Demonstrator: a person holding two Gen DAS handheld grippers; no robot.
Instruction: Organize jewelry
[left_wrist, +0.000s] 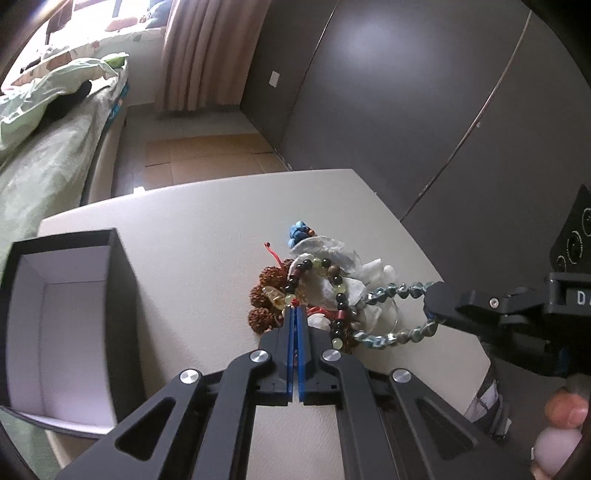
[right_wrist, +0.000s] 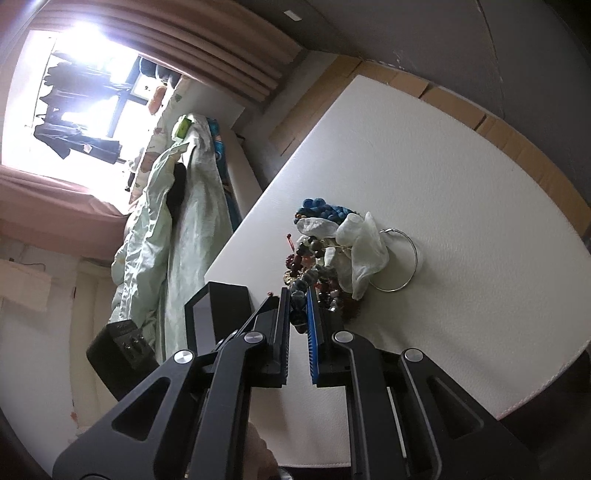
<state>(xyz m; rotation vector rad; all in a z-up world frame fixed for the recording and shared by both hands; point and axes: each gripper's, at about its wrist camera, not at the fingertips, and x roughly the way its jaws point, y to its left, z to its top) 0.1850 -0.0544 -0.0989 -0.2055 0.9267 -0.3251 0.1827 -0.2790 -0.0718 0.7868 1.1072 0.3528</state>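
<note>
Left wrist | left tongs (left_wrist: 294, 314) pressed together at jewelry pile (left_wrist: 317, 291) | right tongs (left_wrist: 436, 302) pinching blue-grey bead bracelet (left_wrist: 400, 290)

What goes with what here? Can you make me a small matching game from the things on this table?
Things:
1. black box
2. grey-blue bead bracelet
3. silver ring
4. left gripper

States:
A. shut, tips at the jewelry pile
B. open, white inside
C. pinched by the right gripper
D. lying flat beside crumpled white plastic

Pairs: 1-B, 2-C, 3-D, 4-A
</note>
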